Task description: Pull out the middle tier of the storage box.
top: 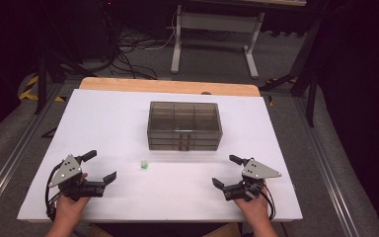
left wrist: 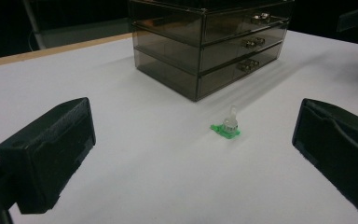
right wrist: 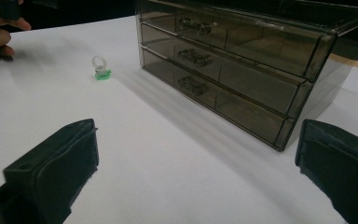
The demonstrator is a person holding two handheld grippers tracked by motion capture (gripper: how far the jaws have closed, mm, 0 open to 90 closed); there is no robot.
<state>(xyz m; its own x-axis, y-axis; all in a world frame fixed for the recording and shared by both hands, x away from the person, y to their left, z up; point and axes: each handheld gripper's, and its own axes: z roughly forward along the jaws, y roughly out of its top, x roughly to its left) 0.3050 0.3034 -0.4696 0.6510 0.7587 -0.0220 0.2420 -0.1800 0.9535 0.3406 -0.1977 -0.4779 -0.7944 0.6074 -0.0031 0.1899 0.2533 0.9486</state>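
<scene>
In the high view both the left gripper (top: 99, 165) and the right gripper (top: 227, 170) rest wide apart near a small green-based clear ring (top: 144, 166) before the smoky transparent plastic drawer box (top: 184, 125), and in the left gripper view the ring (left wrist: 228, 126) lies between the jaws farther on, while in the right gripper view the drawers (right wrist: 223, 70) are shut, so I judge the approach comes next.

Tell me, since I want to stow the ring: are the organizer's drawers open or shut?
Shut. All three drawers of the organizer sit flush, none pulled out; the ring stands on the table in front.
</scene>
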